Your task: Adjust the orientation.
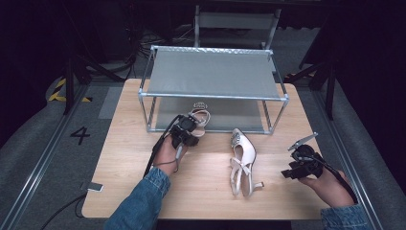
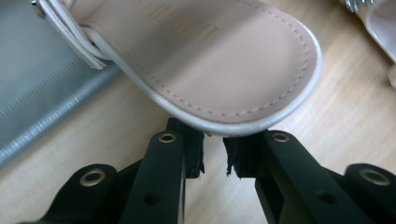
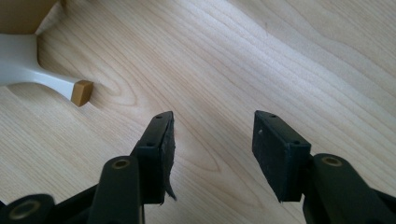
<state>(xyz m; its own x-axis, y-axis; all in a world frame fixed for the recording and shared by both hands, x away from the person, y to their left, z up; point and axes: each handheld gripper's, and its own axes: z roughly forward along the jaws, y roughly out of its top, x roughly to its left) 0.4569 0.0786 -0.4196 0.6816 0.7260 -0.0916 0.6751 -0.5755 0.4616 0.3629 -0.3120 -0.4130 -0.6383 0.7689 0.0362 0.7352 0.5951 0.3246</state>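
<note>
The table (image 1: pixel 201 187) is pale wood, with wide bare board along its near edge and between the two hands. At its far side stands the rack (image 1: pixel 213 76), a metal frame with two grey shelves; its lower shelf opens toward the person. One shoe (image 1: pixel 197 120) lies at the rack's front edge, its toe over the lower shelf, its heel end out on the table. The second shoe (image 1: pixel 242 160) lies on its side mid-table, well apart from the rack. The left gripper (image 2: pixel 214 156) has its jaws nearly shut on the first shoe's rounded sole rim. The right gripper (image 3: pixel 212 140) hovers near the table's right edge, jaws spread wide over bare wood, the second shoe's heel tip (image 3: pixel 82 92) off to one side.
</note>
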